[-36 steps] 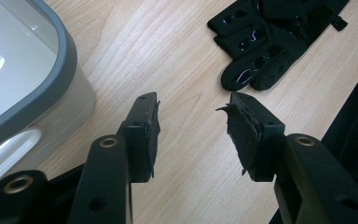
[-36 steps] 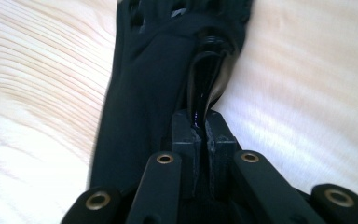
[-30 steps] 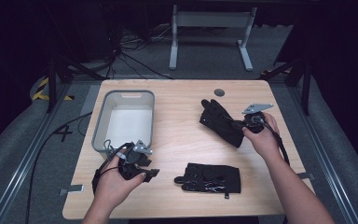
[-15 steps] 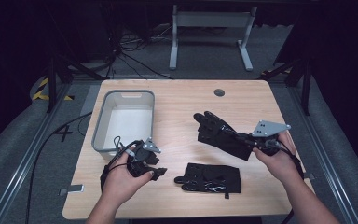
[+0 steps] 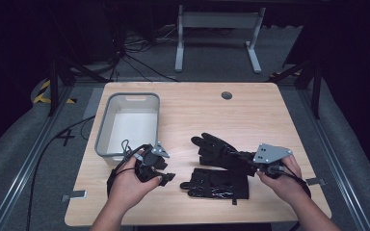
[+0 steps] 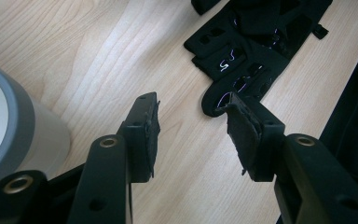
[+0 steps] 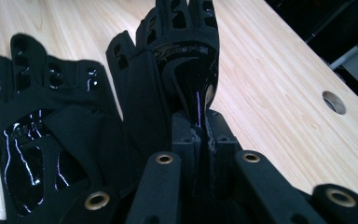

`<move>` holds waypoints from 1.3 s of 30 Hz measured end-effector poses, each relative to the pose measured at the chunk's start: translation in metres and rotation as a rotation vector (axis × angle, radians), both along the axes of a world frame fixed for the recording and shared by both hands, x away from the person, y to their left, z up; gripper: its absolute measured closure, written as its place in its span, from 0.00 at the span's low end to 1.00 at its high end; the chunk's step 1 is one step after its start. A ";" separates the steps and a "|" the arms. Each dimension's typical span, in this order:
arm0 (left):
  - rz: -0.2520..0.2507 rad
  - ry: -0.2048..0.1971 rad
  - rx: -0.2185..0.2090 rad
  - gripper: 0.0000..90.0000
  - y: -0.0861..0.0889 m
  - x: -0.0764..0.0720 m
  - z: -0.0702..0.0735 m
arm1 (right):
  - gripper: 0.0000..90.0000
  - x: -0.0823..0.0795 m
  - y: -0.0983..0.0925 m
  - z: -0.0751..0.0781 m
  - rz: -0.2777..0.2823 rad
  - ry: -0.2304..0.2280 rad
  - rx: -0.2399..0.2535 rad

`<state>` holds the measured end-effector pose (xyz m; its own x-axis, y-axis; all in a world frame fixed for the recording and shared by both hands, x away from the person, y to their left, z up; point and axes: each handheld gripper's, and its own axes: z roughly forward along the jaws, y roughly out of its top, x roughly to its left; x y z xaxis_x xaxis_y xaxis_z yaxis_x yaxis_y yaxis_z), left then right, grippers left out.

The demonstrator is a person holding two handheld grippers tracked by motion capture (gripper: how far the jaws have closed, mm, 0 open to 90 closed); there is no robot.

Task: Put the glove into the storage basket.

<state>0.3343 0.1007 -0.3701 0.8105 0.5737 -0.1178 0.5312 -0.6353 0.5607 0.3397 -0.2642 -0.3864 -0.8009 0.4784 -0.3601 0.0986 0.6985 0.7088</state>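
Two black gloves lie on the wooden table (image 5: pixel 197 110). My right gripper (image 5: pixel 256 166) is shut on the cuff of the farther glove (image 5: pixel 219 150), whose fingers point away to the left. In the right gripper view the jaws (image 7: pixel 199 123) pinch a fold of that glove (image 7: pixel 182 51), with the nearer glove (image 7: pixel 42 126) flat beside it. The nearer glove (image 5: pixel 217 182) rests by the table's front edge. My left gripper (image 5: pixel 166 173) stands open just left of it. In the left gripper view, nothing sits between the jaws (image 6: pixel 191 105), and a fingertip of the nearer glove (image 6: pixel 256 51) lies at one jaw's tip.
A grey plastic bin (image 5: pixel 127 98) with a white inside stands at the left of the table, close behind my left gripper; its wall (image 6: pixel 14 126) shows in the left gripper view. A round cable hole (image 5: pixel 227 95) sits near the far edge. A metal stand stands beyond the table.
My right gripper has dragged the farther glove toward the front edge, so it now lies right behind the nearer glove. The left gripper has barely moved.
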 end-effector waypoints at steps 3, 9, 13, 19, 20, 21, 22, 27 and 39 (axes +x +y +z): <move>-0.003 0.006 -0.017 0.60 0.002 0.000 0.000 | 0.94 0.003 0.005 -0.009 0.009 0.028 0.003; 0.007 0.000 -0.016 0.60 0.004 -0.002 0.001 | 0.92 -0.002 0.015 -0.014 0.053 -0.011 -0.042; 0.008 0.001 -0.011 0.59 0.004 -0.002 0.000 | 0.85 -0.012 0.021 -0.018 0.092 -0.039 -0.062; 0.005 -0.001 -0.007 0.59 0.003 -0.002 0.000 | 0.76 -0.031 0.024 -0.016 0.165 0.029 -0.045; 0.004 0.001 -0.010 0.59 0.003 -0.002 -0.001 | 0.76 -0.031 0.024 -0.016 0.165 0.029 -0.045; 0.004 0.001 -0.009 0.59 0.003 -0.002 -0.001 | 0.76 -0.034 0.025 -0.015 0.183 0.041 -0.046; 0.004 0.000 -0.007 0.59 0.003 -0.002 0.000 | 0.74 -0.037 0.026 -0.015 0.194 0.056 -0.045; 0.005 0.001 -0.015 0.59 0.003 -0.002 0.000 | 0.60 -0.050 0.024 -0.016 0.267 0.203 -0.035; -0.012 0.004 -0.014 0.58 -0.001 -0.004 0.000 | 0.62 -0.033 0.015 -0.014 0.102 0.319 0.087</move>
<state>0.3307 0.0994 -0.3704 0.8167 0.5623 -0.1296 0.5261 -0.6335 0.5673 0.3064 -0.2496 -0.4000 -0.9118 0.4081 -0.0451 0.2576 0.6541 0.7112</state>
